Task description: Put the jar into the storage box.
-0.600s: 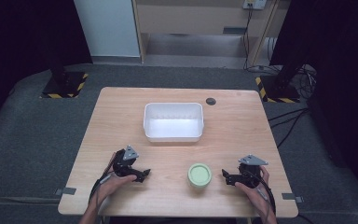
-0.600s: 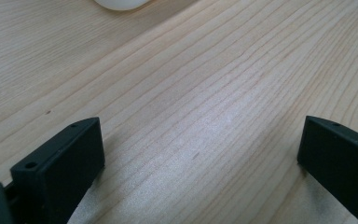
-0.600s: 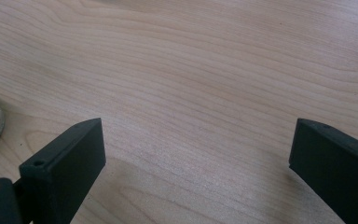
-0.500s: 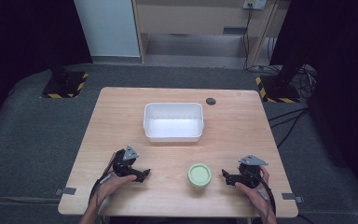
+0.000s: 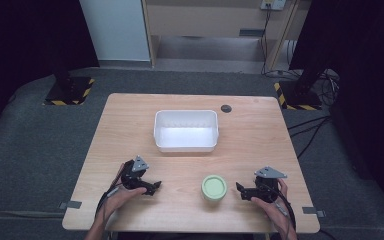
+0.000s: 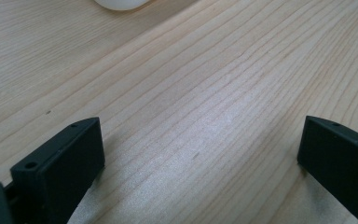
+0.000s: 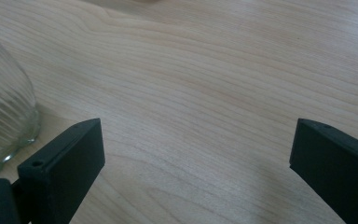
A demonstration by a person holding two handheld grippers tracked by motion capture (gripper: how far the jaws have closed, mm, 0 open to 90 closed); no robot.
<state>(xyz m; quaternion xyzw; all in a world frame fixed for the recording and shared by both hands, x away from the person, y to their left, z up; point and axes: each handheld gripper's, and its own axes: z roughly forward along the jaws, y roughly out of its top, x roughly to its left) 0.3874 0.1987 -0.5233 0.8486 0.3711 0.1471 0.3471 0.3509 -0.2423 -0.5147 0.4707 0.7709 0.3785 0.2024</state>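
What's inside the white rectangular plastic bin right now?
The white rectangular plastic bin looks empty, its floor bare from the high view. Its near wall hides a thin strip of floor.

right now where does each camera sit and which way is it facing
High view: fixed above the person's side, looking forward and down on the table; forearms, left gripper and right gripper show.
Left gripper view: rides the left gripper, looking low along its spread jaws over bare wood toward the white bin.
Right gripper view: rides the right gripper, jaws spread, glass jar at its left edge.
Shared: the jar and bin also appear in the high view.
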